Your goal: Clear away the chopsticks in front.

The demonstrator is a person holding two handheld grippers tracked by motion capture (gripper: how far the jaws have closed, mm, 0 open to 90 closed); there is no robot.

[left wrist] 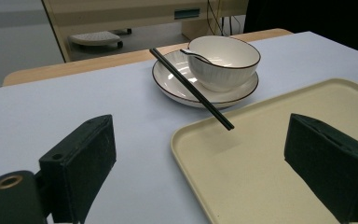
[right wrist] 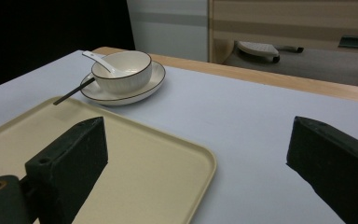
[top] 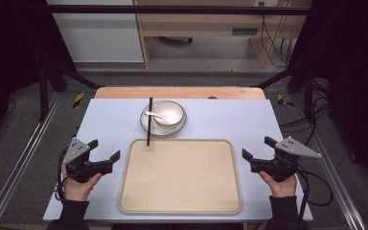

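Note:
A beige tray (top: 180,201) lies empty at the table's front middle. Behind it a white bowl (top: 168,112) with a dark rim stands on a white plate (top: 146,123), a white spoon (top: 152,114) resting in the bowl. Black chopsticks (top: 149,121) lie across the plate's left side, their tips over the tray's far edge. My left gripper (top: 104,149) hovers left of the tray, open and holding nothing. My right gripper (top: 258,148) hovers right of the tray, also open and holding nothing. The left gripper view looks at the bowl (left wrist: 223,60), chopsticks (left wrist: 191,88) and tray (left wrist: 261,158); the right gripper view has the bowl (right wrist: 121,70) far left.
The pale blue table top (top: 220,120) has bare room on both sides of the tray. A wooden strip (top: 179,92) borders its far edge. Beyond it are floor, a wooden cabinet (top: 196,28) and cables. Metal rails (top: 19,163) run along both sides.

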